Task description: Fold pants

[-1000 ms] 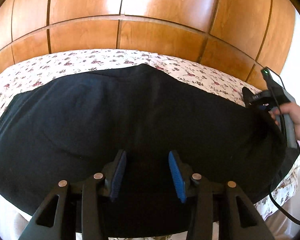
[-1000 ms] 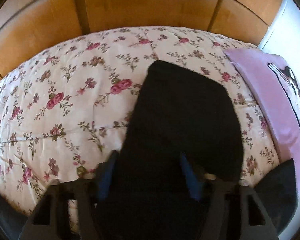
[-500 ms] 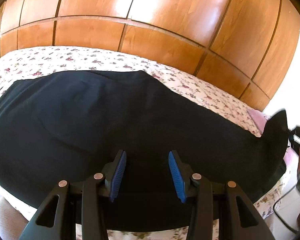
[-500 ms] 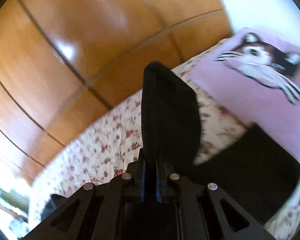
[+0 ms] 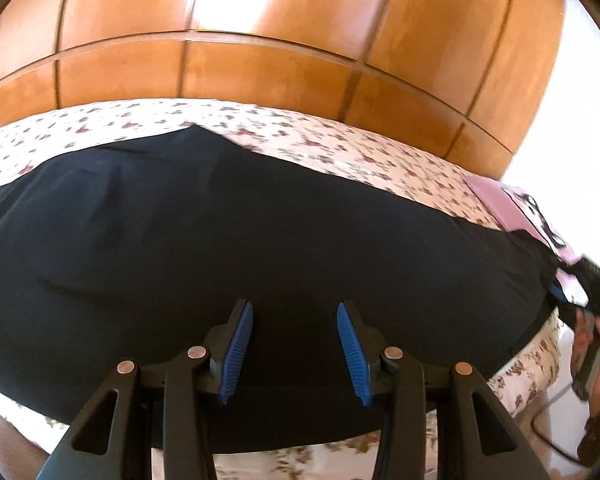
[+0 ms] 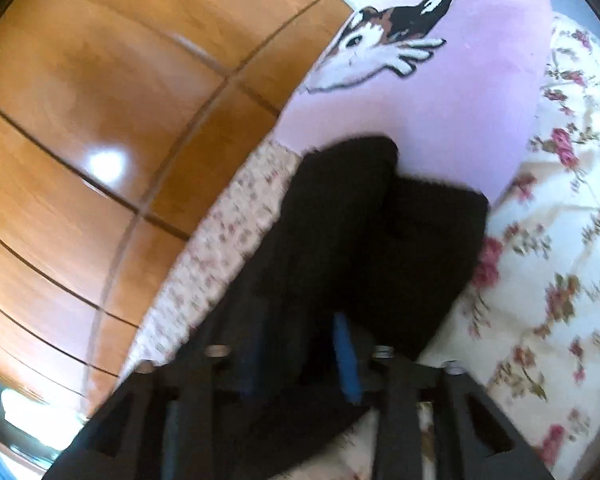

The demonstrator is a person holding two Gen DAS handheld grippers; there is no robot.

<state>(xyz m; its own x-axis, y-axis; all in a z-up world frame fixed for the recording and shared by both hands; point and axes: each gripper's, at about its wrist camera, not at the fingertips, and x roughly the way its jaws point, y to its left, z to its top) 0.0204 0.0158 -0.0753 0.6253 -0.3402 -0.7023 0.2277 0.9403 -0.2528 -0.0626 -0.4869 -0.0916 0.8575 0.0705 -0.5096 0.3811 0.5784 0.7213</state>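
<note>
Pants [image 5: 260, 248] spread across the bed [image 5: 340, 148], folding barely started

Left gripper [image 5: 296, 344] hovers over the near edge, fingers apart, nothing between them. Right gripper [image 6: 300, 360] is blurry, but its fingers look spread around the bunched leg end beside the pink pillow [image 6: 440, 92], so probably no firm pinch. If that cloth slips out, the fold goes lopsided.

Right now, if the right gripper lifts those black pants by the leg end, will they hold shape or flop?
Likely flop: the black pants drape flat over the floral bedspread, and the end at the right gripper already bunches. Probably light; cloth could slip from the jaws.
</note>
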